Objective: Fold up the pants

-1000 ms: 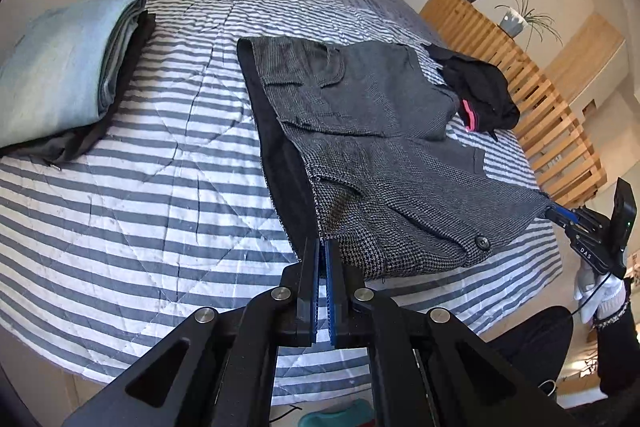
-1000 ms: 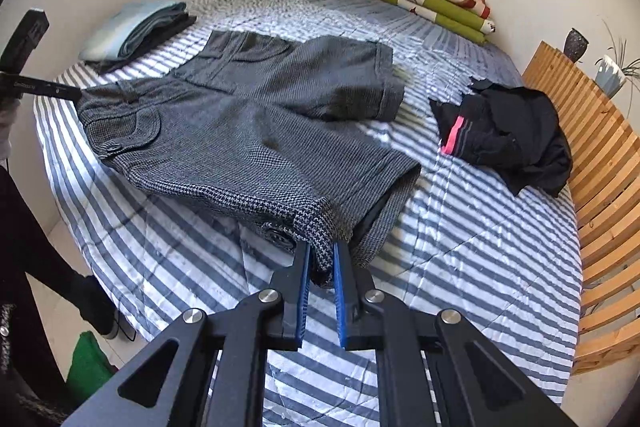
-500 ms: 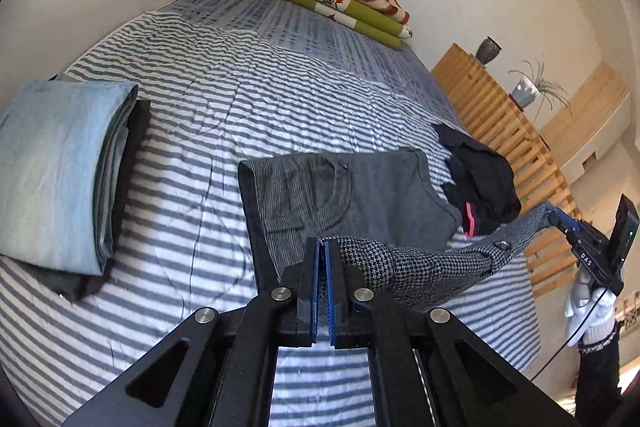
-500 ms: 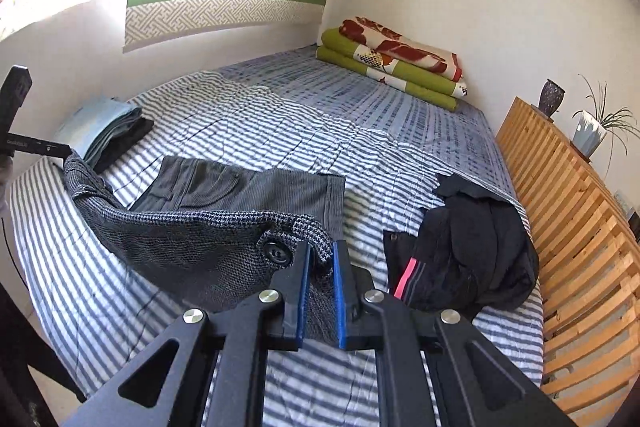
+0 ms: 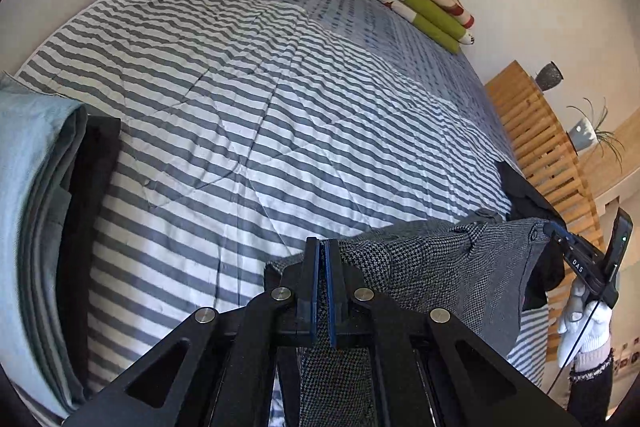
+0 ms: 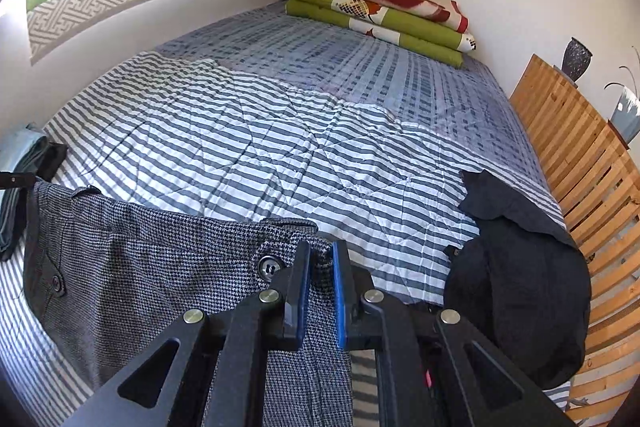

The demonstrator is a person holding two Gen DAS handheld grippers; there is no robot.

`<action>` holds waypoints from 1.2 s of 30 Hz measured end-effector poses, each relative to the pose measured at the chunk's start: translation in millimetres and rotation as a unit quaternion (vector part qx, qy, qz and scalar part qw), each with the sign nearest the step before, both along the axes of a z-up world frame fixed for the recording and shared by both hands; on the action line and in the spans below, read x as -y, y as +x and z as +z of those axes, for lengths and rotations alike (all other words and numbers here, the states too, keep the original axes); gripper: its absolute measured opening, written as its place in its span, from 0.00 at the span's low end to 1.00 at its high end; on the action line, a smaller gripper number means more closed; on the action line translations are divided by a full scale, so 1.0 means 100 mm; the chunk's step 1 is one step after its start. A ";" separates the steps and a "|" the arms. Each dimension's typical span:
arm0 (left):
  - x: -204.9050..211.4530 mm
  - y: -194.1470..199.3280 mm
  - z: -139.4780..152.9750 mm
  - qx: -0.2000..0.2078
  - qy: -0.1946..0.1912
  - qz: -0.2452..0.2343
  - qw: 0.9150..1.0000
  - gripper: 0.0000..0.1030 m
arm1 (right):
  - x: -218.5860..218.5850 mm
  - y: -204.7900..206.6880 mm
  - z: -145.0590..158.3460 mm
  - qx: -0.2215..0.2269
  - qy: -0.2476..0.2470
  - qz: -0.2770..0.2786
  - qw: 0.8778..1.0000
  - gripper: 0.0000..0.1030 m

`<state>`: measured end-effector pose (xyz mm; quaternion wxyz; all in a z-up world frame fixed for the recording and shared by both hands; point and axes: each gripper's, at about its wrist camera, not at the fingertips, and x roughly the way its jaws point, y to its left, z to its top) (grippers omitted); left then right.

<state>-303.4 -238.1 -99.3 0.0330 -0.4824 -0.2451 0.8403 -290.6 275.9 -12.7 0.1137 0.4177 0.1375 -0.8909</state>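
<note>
A: Surface?
B: Bed (image 6: 280, 147), grey-white striped quilt.
A: On it?
B: Folded blue-and-black stack (image 5: 36, 207) at left edge, black garment (image 6: 520, 287) right, green-red blankets (image 6: 380, 15) at far end.

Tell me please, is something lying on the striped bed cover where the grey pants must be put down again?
Nothing visible blocks it. The grey pants hang between both grippers, and the striped cover ahead is bare. The black garment lies to the right, the folded blue stack to the left, both off to the sides.
</note>
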 end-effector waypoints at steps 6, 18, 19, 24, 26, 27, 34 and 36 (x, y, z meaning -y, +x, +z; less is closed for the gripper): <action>0.04 -0.36 -0.39 0.022 -0.013 0.008 1.000 0.02 | 0.16 -0.45 -0.43 0.016 0.018 -0.008 1.000 0.09; 0.15 -0.25 -0.57 0.040 -0.007 0.029 0.999 0.47 | -0.26 -0.66 -0.71 0.060 -0.020 -0.053 0.997 0.45; 0.15 -0.15 -0.49 0.032 -0.004 0.026 0.999 0.53 | -0.37 -0.59 -0.64 0.060 -0.040 -0.059 0.996 0.54; 0.06 0.49 -0.57 0.048 0.034 -0.001 0.998 0.74 | -0.89 -0.07 -0.72 0.134 -0.172 -0.046 0.975 0.65; -0.01 0.72 -0.72 0.072 0.058 -0.012 0.996 0.74 | -1.05 0.18 -0.89 0.158 -0.191 -0.051 0.968 0.65; -0.06 0.82 -0.79 0.080 0.070 -0.017 0.994 0.74 | -1.11 0.31 -0.98 0.167 -0.200 -0.056 0.964 0.65; -0.46 1.09 -1.11 0.091 0.089 -0.036 0.991 0.82 | -1.15 0.75 -1.40 0.207 -0.250 -0.055 0.944 0.69; -0.60 1.05 -1.10 0.090 0.092 -0.057 0.990 0.65 | -1.06 0.72 -1.45 0.218 -0.271 -0.051 0.936 0.71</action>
